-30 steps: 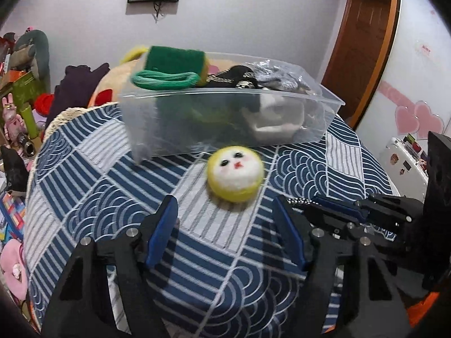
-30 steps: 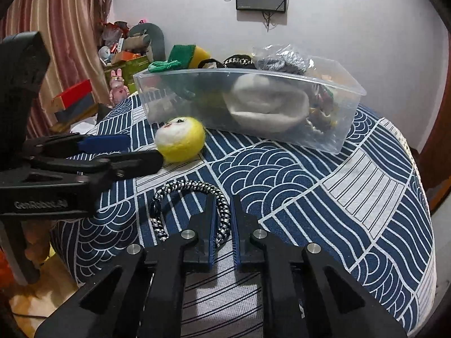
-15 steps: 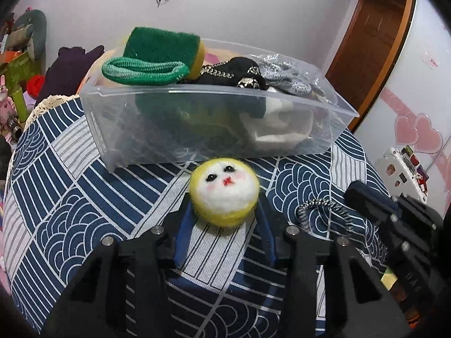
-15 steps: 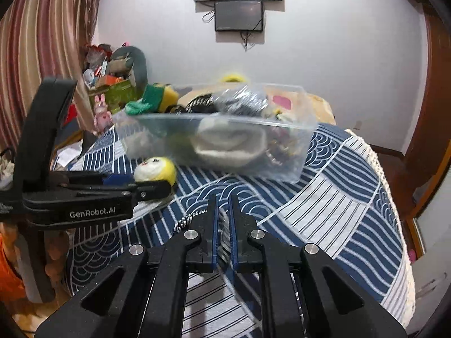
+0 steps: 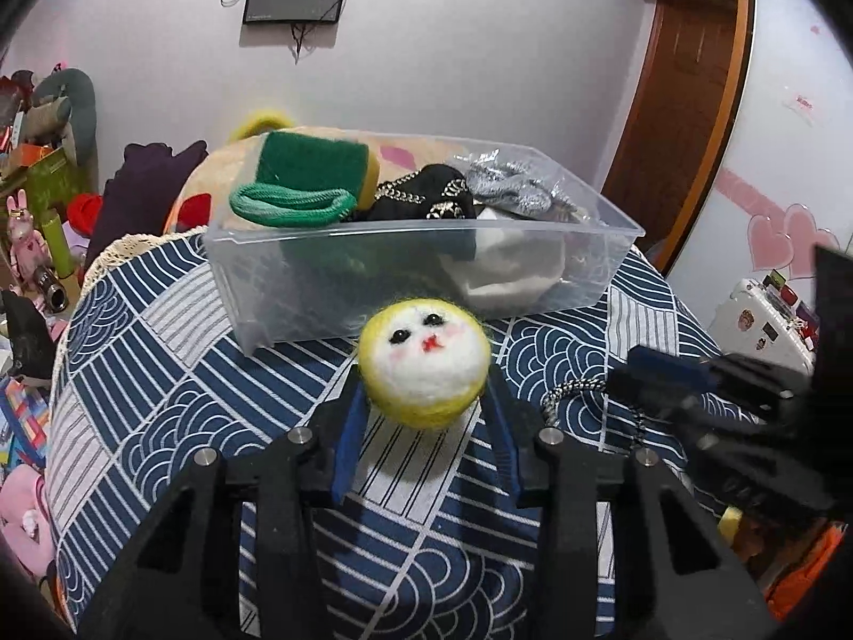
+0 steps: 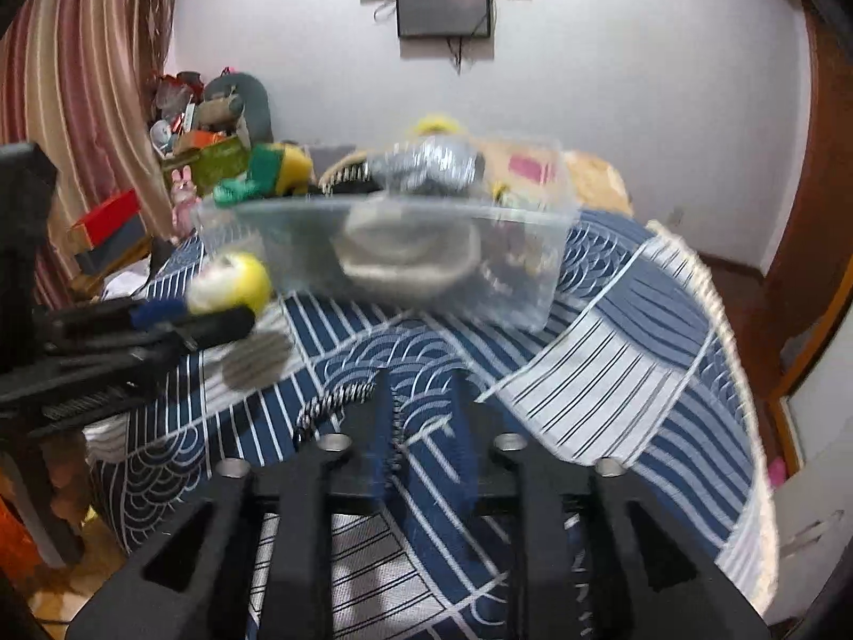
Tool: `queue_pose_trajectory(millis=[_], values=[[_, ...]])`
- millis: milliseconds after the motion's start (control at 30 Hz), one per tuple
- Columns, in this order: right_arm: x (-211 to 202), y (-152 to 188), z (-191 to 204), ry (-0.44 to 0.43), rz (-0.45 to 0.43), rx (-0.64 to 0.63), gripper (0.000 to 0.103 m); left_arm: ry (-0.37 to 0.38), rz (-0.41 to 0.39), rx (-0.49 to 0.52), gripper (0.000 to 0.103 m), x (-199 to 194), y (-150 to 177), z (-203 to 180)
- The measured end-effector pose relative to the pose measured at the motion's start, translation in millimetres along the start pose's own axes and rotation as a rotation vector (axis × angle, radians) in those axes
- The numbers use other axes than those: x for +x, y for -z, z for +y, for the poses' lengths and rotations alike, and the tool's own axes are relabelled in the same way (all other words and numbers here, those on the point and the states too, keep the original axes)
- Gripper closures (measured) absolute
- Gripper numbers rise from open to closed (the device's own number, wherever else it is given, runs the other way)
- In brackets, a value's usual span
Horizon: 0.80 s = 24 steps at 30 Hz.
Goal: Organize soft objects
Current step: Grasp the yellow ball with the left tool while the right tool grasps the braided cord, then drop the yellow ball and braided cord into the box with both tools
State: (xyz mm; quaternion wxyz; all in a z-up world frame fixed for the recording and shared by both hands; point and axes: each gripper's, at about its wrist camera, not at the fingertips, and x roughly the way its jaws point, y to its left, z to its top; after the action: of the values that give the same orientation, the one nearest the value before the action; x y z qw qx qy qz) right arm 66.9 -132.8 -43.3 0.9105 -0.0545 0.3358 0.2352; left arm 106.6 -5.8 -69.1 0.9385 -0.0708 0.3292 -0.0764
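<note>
We hold felt ball clamped in left gripper; clear bin lies at 12 o'clock, just beyond. Right gripper jaws parted; braided cord at left pad, grip uncertain.

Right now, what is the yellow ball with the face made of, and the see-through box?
The ball looks like felted wool: fuzzy, matte, stray fibres at its edge. The box seems to be clear, slightly cloudy plastic; its contents show through.
</note>
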Motion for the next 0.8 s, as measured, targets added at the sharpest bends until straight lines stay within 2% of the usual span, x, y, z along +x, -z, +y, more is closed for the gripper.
queue_pose_trajectory(millis=[200,300,533,800], values=[[16.0,9.5,0.2,0.02,0.036,-0.024,0.073,-0.001,-0.008,-0.003,0.061,-7.4,1.9,4.9],[13.8,10.1,4.1,0.033,0.02,-0.04,0.095,0.002,-0.007,-0.011,0.061,-7.2,1.5,4.2],[2.5,2.9,-4.6,0.006,-0.028,0.026,0.097,0.002,-0.047,0.019,0.061,-12.8,-8.5,0.8],[-32.1,-26.4,-5.4,0.022,-0.159,0.017,0.097,-0.01,-0.116,0.074,0.061,-17.4,-34.0,-8.5]])
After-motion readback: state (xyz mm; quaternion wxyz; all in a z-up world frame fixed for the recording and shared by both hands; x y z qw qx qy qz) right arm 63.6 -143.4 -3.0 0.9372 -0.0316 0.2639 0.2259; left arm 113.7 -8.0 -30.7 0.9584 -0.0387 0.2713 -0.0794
